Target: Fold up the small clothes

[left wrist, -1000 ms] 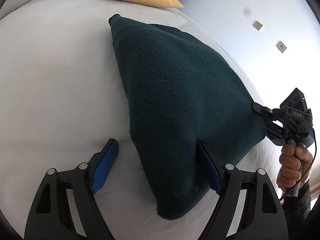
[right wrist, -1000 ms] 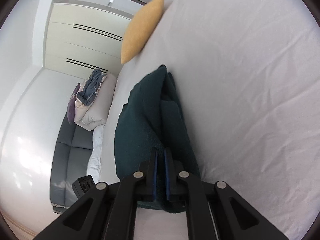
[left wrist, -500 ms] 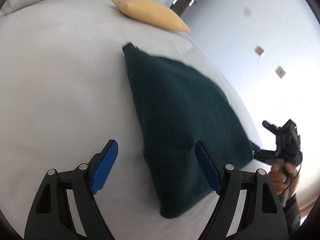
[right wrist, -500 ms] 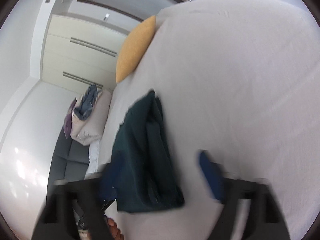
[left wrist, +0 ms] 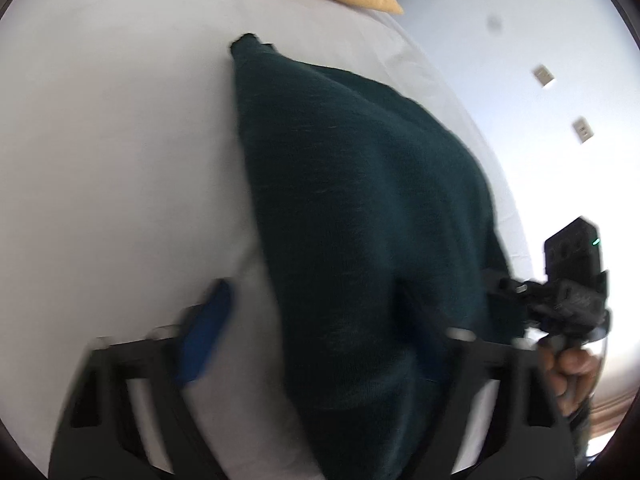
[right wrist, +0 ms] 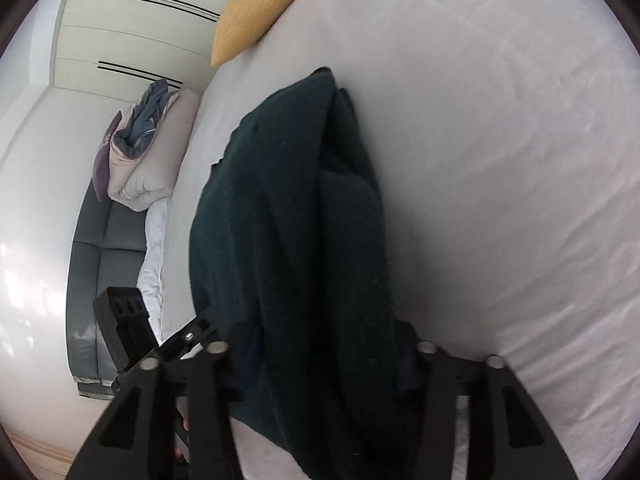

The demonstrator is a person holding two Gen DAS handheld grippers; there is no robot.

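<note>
green knit (left wrist: 360, 216) betw. both claws, seemingly ungripped

A bedroom in a home

The bed (right wrist: 500, 140), spread with a plain white sheet, fills most of both views and marks the room. A mustard-yellow pillow (right wrist: 256, 4) lies at its far end. Beyond that end stands a cream built-in wardrobe (right wrist: 132, 32) with long dark slot handles. Beside the bed sits a grey sofa (right wrist: 108, 248) carrying a bundled duvet (right wrist: 148, 156) and a purple cushion (right wrist: 102, 168). On the bed's other side, a pale wall bears two switch plates (left wrist: 543, 76)
</note>
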